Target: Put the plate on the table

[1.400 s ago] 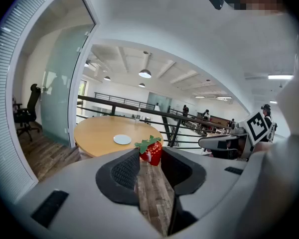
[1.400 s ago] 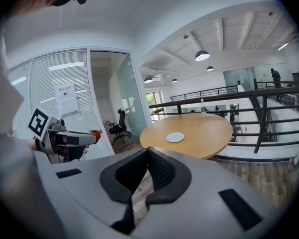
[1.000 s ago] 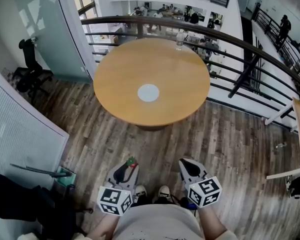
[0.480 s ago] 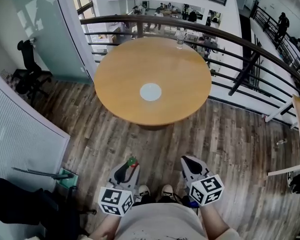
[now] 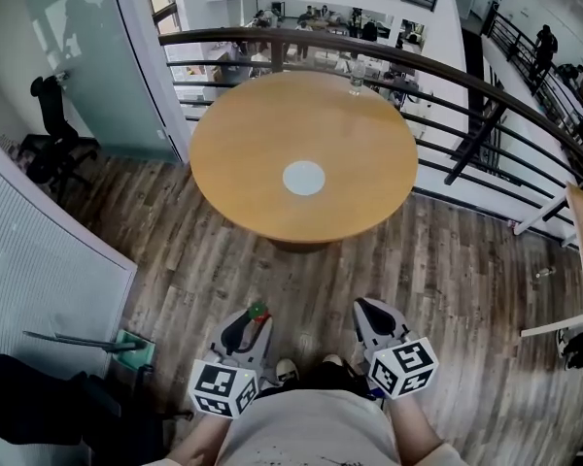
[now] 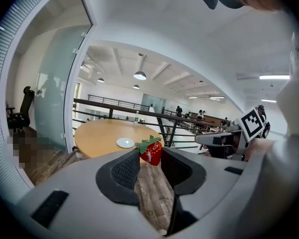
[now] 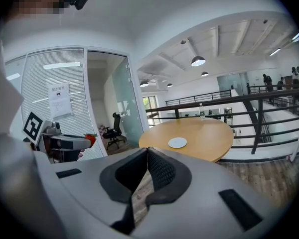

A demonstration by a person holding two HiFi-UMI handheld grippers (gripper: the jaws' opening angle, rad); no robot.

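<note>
head view: i stood back from the round table, well apart from it, w/ the white plate lying flat at about its centre and a bottle upright at the far edge by the railing. both tools were low over the wood floor, close to my body. left gripper view: my left gripper had its fingers clamped on a red strawberry right at the tips, green leaves up; plate seen on the table beyond it. right gripper view: my right gripper was clenched, tips touching, nothing btwn them; plate on the table ahead, to the right.
</note>
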